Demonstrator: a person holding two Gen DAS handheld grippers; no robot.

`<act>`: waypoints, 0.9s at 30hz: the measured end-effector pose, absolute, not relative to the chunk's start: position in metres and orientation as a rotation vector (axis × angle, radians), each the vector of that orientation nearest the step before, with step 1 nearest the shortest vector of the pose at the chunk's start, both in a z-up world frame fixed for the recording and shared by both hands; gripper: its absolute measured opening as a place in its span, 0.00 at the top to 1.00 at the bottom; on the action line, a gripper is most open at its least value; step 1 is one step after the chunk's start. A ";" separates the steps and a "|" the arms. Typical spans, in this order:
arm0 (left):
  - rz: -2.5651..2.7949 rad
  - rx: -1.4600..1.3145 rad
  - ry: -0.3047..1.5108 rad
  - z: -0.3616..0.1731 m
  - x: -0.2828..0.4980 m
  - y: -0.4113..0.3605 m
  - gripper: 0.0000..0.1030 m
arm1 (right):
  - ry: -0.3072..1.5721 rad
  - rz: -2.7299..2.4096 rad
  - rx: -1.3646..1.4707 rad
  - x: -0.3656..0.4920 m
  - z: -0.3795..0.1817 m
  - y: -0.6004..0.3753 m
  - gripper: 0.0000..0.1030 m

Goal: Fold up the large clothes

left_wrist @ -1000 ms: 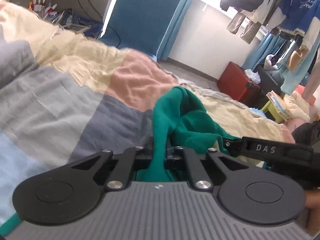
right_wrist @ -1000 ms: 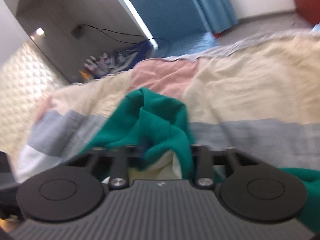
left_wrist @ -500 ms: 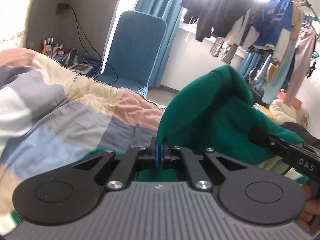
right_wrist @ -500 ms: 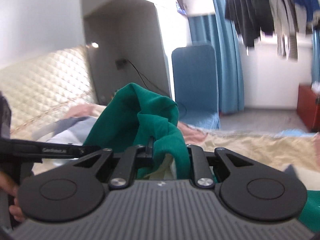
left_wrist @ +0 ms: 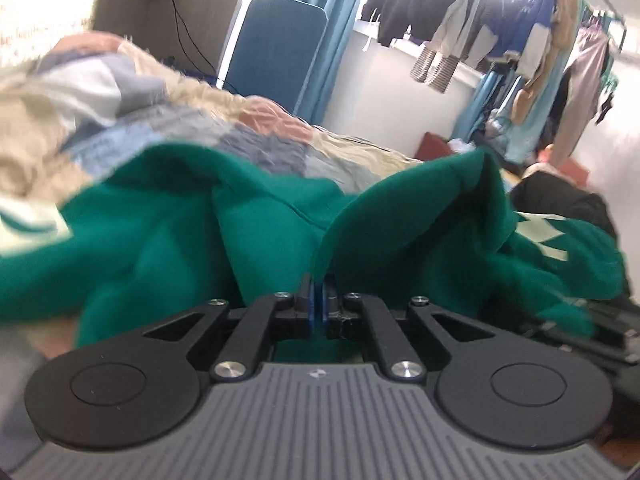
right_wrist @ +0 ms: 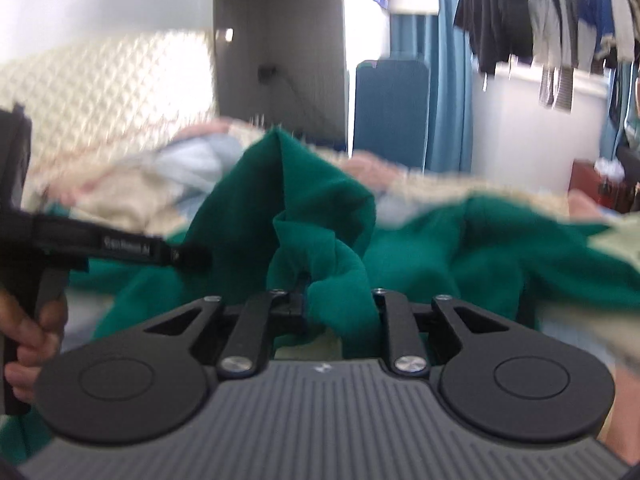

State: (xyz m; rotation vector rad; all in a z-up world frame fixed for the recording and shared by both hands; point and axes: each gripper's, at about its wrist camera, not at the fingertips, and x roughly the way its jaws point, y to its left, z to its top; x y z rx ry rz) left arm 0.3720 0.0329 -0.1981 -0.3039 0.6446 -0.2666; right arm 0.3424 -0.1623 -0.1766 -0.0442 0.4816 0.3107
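Note:
A large green garment (left_wrist: 168,220) with pale markings lies spread and rumpled over the patchwork bedspread (left_wrist: 132,120). My left gripper (left_wrist: 318,300) is shut on a fold of its edge, which stands up in front of the jaws. My right gripper (right_wrist: 316,292) is shut on another bunched part of the green garment (right_wrist: 320,216). The left gripper's body (right_wrist: 120,246) and the hand holding it show at the left of the right wrist view. Both views are motion-blurred.
A blue chair (left_wrist: 276,48) stands beyond the bed by blue curtains. Clothes hang on a rail (left_wrist: 500,20) at the upper right. A red box (right_wrist: 592,184) sits on the floor. A quilted headboard (right_wrist: 100,92) is on the left.
Both grippers have come down from a raised position, and the green garment has gone from hanging bunched to spreading out over the bedspread. Both stay shut on it.

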 end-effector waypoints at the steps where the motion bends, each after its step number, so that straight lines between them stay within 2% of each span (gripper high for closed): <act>1: -0.266 -0.326 0.641 -0.202 0.364 0.034 0.96 | 0.505 0.307 -0.044 0.339 -0.179 -0.162 0.77; 2: -0.267 -0.340 0.636 -0.205 0.355 0.034 0.95 | 0.515 0.302 -0.022 0.336 -0.179 -0.165 0.76; 4: -0.284 -0.359 0.627 -0.207 0.343 0.036 0.90 | 0.545 0.314 0.050 0.332 -0.179 -0.173 0.68; 6: -0.300 -0.398 0.616 -0.203 0.338 0.044 0.69 | 0.569 0.337 0.089 0.328 -0.176 -0.181 0.64; 8: -0.310 -0.445 0.574 -0.195 0.329 0.053 0.52 | 0.560 0.337 0.110 0.320 -0.169 -0.187 0.53; 9: -0.311 -0.465 0.541 -0.192 0.322 0.058 0.48 | 0.551 0.331 0.133 0.316 -0.165 -0.191 0.44; 10: -0.318 -0.485 0.514 -0.189 0.316 0.062 0.47 | 0.545 0.327 0.169 0.311 -0.162 -0.195 0.41; 14: -0.337 -0.496 0.475 -0.179 0.313 0.065 0.45 | 0.510 0.385 0.286 0.303 -0.155 -0.202 0.41; 23: -0.381 -0.432 0.464 -0.181 0.340 0.046 0.45 | 0.433 0.354 0.351 0.333 -0.159 -0.199 0.43; 25: -0.391 -0.437 0.472 -0.186 0.351 0.044 0.45 | 0.446 0.332 0.361 0.344 -0.166 -0.201 0.59; 27: -0.396 -0.438 0.493 -0.193 0.360 0.043 0.45 | 0.500 0.329 0.377 0.356 -0.180 -0.202 0.69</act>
